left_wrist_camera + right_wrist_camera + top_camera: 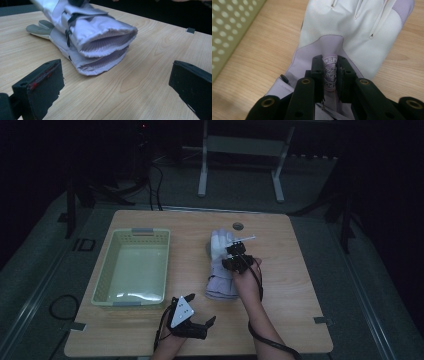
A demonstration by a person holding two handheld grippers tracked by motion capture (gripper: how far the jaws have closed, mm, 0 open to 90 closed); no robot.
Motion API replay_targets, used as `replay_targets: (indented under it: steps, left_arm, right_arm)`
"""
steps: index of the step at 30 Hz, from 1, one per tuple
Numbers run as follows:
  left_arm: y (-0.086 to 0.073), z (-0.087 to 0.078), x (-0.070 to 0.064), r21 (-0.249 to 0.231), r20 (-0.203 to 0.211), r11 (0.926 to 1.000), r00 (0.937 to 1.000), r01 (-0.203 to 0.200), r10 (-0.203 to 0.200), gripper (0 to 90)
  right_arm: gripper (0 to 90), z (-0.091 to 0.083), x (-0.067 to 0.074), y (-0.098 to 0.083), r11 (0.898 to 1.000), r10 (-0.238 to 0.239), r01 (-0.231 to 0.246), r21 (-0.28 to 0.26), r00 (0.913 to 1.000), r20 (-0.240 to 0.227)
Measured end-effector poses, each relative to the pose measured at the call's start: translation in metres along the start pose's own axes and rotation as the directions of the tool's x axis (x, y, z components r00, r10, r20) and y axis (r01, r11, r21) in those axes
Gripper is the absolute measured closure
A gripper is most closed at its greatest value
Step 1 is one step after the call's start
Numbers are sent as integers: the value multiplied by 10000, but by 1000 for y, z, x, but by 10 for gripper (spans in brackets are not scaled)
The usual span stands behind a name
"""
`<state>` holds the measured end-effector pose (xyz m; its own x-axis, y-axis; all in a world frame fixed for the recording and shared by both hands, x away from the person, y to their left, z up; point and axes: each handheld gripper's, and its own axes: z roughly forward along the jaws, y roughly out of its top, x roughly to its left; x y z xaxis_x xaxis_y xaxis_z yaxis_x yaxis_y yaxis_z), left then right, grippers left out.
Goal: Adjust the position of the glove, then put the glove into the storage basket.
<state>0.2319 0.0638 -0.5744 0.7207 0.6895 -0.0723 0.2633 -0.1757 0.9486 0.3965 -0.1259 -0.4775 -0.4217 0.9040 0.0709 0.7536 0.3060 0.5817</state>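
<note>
Early stage of stowing a pair of lilac-and-white winter gloves. The gloves lie stacked on the wooden surface, just right of the pale green perforated basket, which holds nothing. The right hand-held gripper is closed on a fold of the top glove's back (a snowflake-printed patch shows between the jaws). The left hand-held gripper rests open near the cuffs, gripping nothing. Lifting and depositing remain.
</note>
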Motion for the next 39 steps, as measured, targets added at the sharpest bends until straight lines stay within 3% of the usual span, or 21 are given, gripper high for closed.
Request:
replay_targets:
  steps: [7, 13, 16, 17, 18, 19, 20, 23, 24, 25, 26, 27, 28, 29, 31, 32, 33, 34, 35, 37, 39]
  left_arm:
    - [0, 0, 1, 15, 39, 10000, 10000, 17, -17, 0]
    - [0, 0, 1, 10, 90, 10000, 9999, 49, -49, 0]
    - [0, 0, 1, 14, 83, 10000, 10000, 49, -50, 0]
    - [0, 0, 1, 21, 84, 10000, 10000, 54, -55, 0]
    - [0, 0, 1, 21, 84, 10000, 10000, 54, -55, 0]
    - [0, 0, 1, 3, 97, 9999, 9999, 108, -108, 0]
    - [0, 0, 1, 3, 97, 9999, 9999, 108, -108, 0]
    - [0, 0, 1, 56, 67, 10000, 9999, 80, -81, 0]
    - [0, 0, 1, 56, 67, 10000, 9999, 80, -81, 0]
    - [0, 0, 1, 69, 59, 9999, 9999, 95, -95, 0]
    - [0, 0, 1, 69, 59, 9999, 9999, 95, -95, 0]
    - [0, 0, 2, 63, 85, 9999, 9998, 155, -155, 0]
    - [0, 0, 2, 63, 85, 9999, 9998, 155, -155, 0]
    - [0, 0, 3, 71, 90, 9996, 9996, 269, -269, 0]
    - [0, 0, 4, 42, 142, 9993, 9992, 374, -375, 0]
    - [0, 1, 4, 26, 170, 9990, 9989, 443, -444, 0]
    - [0, 1, 4, 26, 170, 9990, 9989, 443, -444, 0]
    - [1, 2, 7, 121, 391, 9979, 9972, 631, -635, 0]
    - [1, 3, 7, 119, 365, 9974, 9968, 704, -708, 0]
    - [2, 4, 7, 138, 422, 9975, 9967, 686, -691, 0]
    - [7, 6, 8, 400, 761, 9981, 9959, 464, -493, 0]
  right_arm:
    - [761, 18, -3, -4, 9988, -104, 106, 472, 9999, -36]
    - [763, 16, -9, -4, 9969, -426, 431, 651, 9991, -89]
    - [716, 15, -11, -4, 9971, -477, 497, 584, 9982, -354]
    - [616, 11, -10, -4, 9972, -613, 636, 384, 9965, -568]
    - [616, 11, -10, -4, 9972, -613, 636, 384, 9965, -568]
    - [504, 7, -10, -4, 9965, -815, 829, 103, 9920, -962]
    - [504, 7, -10, -4, 9965, -815, 829, 103, 9920, -962]
    - [362, -6, -14, -6, 9926, -1188, 1158, -359, 9884, -944]
    - [362, -6, -14, -6, 9926, -1188, 1158, -359, 9884, -944]
    - [286, -12, -16, -7, 9901, -1317, 1255, -631, 9855, -1066]
    - [286, -12, -16, -7, 9901, -1317, 1255, -631, 9855, -1066]
    - [205, -18, -21, -9, 9891, -1380, 1281, -726, 9784, -1539]
    - [205, -18, -21, -9, 9891, -1380, 1281, -726, 9784, -1539]
    - [133, -25, -24, -12, 9839, -1664, 1497, -981, 9669, -1935]
    - [140, -27, -25, -13, 9828, -1678, 1484, -1096, 9660, -1965]
    - [134, -33, -29, -15, 9758, -1868, 1554, -1538, 9582, -2166]
    - [134, -33, -29, -15, 9758, -1868, 1554, -1538, 9582, -2166]
    - [162, -42, -35, -19, 9530, -2516, 2096, -2189, 9497, -1863]
    - [163, -45, -37, -20, 9459, -2749, 2332, -2257, 9454, -1754]
    - [166, -47, -44, -23, 9387, -2974, 2511, -2363, 9364, -1864]
    - [169, -50, -51, -26, 9336, -3110, 2660, -2399, 9343, -1742]
